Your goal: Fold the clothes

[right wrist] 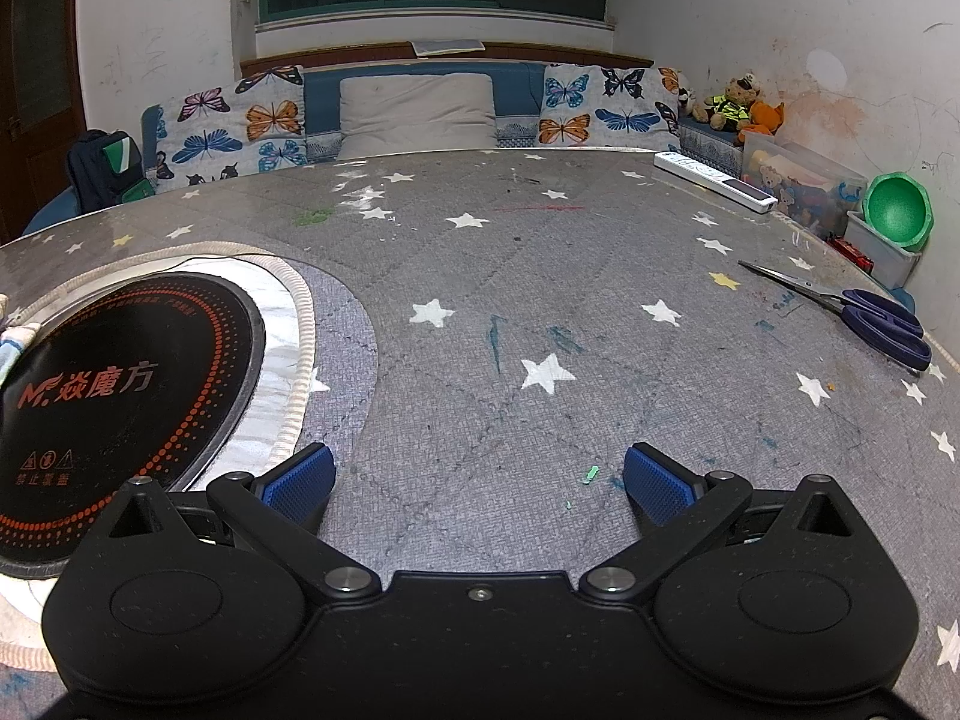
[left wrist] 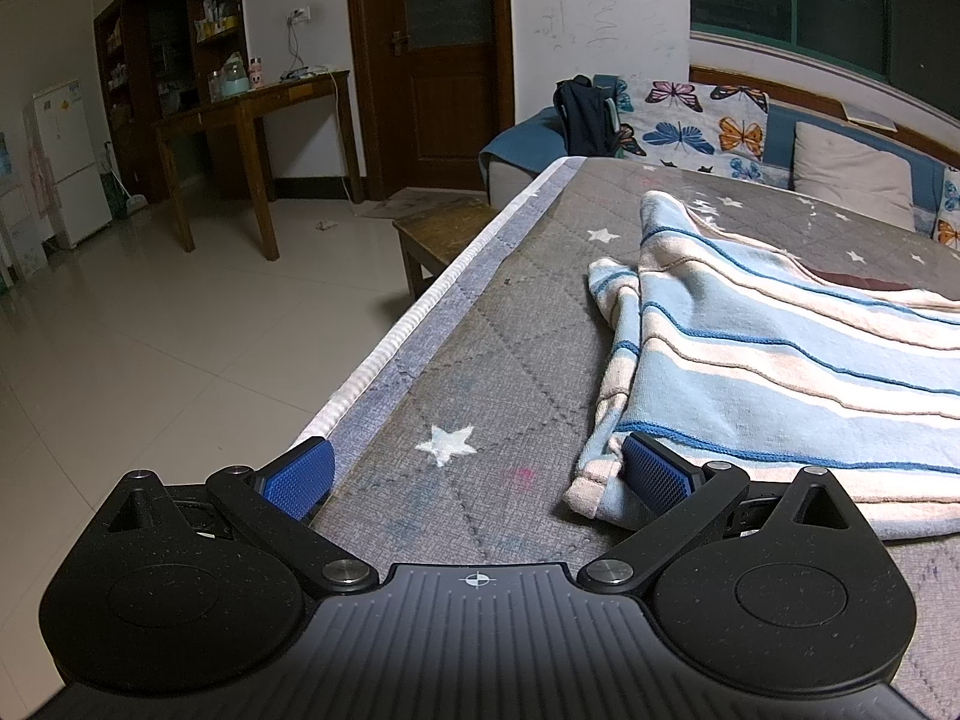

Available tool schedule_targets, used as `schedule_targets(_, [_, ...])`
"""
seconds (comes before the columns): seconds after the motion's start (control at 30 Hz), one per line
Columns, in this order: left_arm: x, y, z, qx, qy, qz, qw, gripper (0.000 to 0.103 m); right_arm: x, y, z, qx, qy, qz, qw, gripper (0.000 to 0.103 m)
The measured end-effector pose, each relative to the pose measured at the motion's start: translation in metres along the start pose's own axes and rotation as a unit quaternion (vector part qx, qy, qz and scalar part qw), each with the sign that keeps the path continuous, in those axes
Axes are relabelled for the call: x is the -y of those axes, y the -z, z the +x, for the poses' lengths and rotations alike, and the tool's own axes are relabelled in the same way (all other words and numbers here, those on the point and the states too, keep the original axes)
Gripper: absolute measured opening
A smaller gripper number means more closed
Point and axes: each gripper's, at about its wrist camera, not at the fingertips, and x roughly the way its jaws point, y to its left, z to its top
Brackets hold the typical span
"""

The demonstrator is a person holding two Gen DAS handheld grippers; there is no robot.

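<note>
A blue, white and pink striped garment [left wrist: 762,354] lies crumpled on the grey star-print table cover [left wrist: 492,360], on the right of the left wrist view. My left gripper [left wrist: 480,474] is open and empty near the table's left edge; its right finger [left wrist: 657,477] touches the garment's near hem corner. My right gripper [right wrist: 480,480] is open and empty over bare table cover [right wrist: 540,300]. A small bit of the garment [right wrist: 13,343] shows at the far left of the right wrist view.
A round black induction cooktop [right wrist: 120,384] is set in the table at left. Blue scissors [right wrist: 864,315] and a white power strip [right wrist: 714,180] lie at the far right. A sofa with butterfly cushions [right wrist: 240,126] stands behind. A wooden stool [left wrist: 444,234] and tiled floor [left wrist: 180,360] are left of the table.
</note>
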Motion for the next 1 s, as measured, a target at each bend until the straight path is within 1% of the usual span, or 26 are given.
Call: schedule_targets(1.0, [-0.0015, -0.0006, 0.0001, -0.003, 0.006, -0.007, 0.9999, 0.103, -0.0001, 0.0000, -0.0002, 0.000, 0.000, 0.000, 1.000, 0.103])
